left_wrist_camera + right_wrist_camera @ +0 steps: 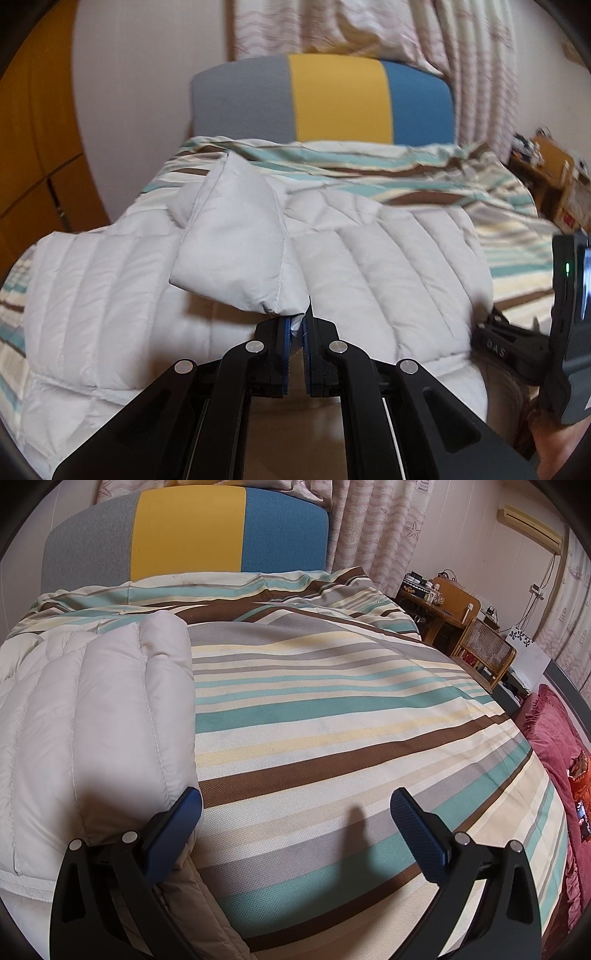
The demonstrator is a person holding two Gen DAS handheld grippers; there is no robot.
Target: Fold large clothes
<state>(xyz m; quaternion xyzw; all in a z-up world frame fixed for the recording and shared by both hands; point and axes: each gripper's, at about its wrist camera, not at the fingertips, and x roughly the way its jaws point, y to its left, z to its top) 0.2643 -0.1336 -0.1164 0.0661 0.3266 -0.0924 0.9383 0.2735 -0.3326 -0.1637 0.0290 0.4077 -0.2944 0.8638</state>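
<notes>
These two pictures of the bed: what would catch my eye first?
The white quilted puffer jacket spread over the striped bedspread, with one end pinched and lifted by the shut left gripper. Behind stands a headboard in grey, yellow and blue panels. The right gripper hangs open at the jacket's edge.

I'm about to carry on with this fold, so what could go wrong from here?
1. The left hand-held gripper pinches only the tip of the white puffer jacket's sleeve; slick fabric may slip out.
2. The right hand-held gripper is open, holding nothing, so the jacket body may drag along.
</notes>
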